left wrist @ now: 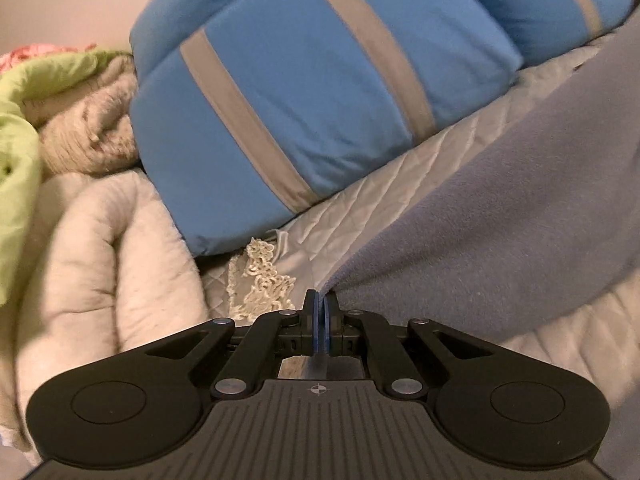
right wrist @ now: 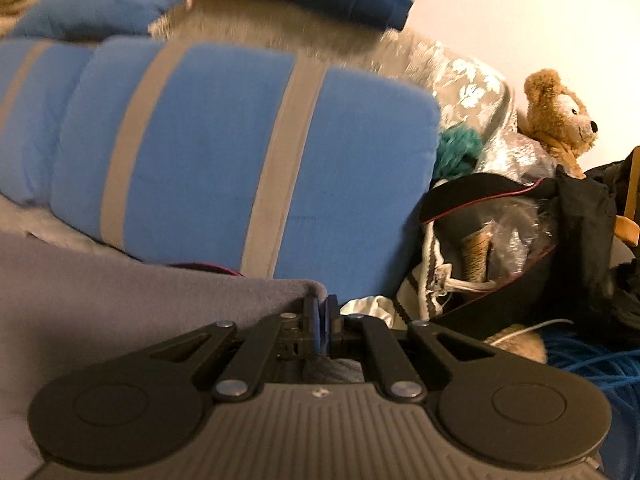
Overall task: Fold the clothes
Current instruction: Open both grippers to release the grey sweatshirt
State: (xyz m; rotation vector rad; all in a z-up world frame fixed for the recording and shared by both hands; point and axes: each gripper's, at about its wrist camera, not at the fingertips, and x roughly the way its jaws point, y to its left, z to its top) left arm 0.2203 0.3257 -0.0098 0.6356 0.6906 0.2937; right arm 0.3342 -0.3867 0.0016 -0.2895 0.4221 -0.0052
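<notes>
Left gripper (left wrist: 321, 312) pinched tight on a corner of the soft grey-lavender fleece garment (left wrist: 500, 216), lifted above the white quilted bedspread (left wrist: 400, 184). Right gripper (right wrist: 321, 316) clamps its other edge (right wrist: 160, 292); blue grey-striped cushion (right wrist: 224, 160) behind.

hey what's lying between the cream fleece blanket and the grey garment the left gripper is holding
In the left wrist view, a lace-edged white cloth on bare quilted bedspread.

Dim, warm indoor light; fisheye bending at edges; motion blur, perhaps strongest up top.
</notes>
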